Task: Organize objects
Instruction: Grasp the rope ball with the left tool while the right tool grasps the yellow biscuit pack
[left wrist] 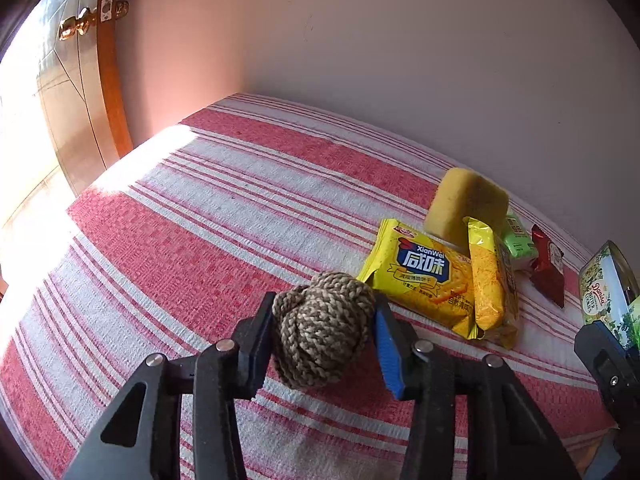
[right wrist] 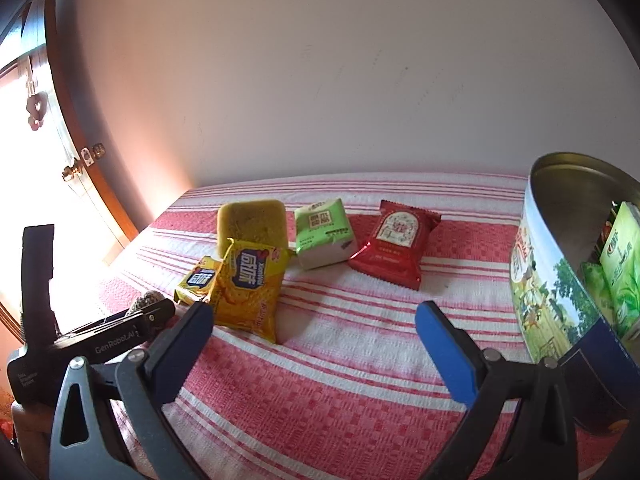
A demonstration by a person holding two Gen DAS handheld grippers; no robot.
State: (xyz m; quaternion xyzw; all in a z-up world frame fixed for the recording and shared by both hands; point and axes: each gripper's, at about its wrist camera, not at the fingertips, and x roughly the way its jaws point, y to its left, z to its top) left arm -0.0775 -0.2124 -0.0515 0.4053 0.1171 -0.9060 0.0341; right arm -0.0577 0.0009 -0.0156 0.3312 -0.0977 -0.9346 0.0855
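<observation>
the left gripper clamps a knotted rope ball on the red-striped cloth, near the yellow cracker packets. the right gripper gapes wide, empty, beside the cookie tin.

Harsh daylight floods in from the left, blowing out the doorway (pure white); fisheye edges curve and darken.

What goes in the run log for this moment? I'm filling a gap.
left gripper: shut on rope ball | right gripper: open, empty, over cloth | tin: open, beside right gripper
</observation>
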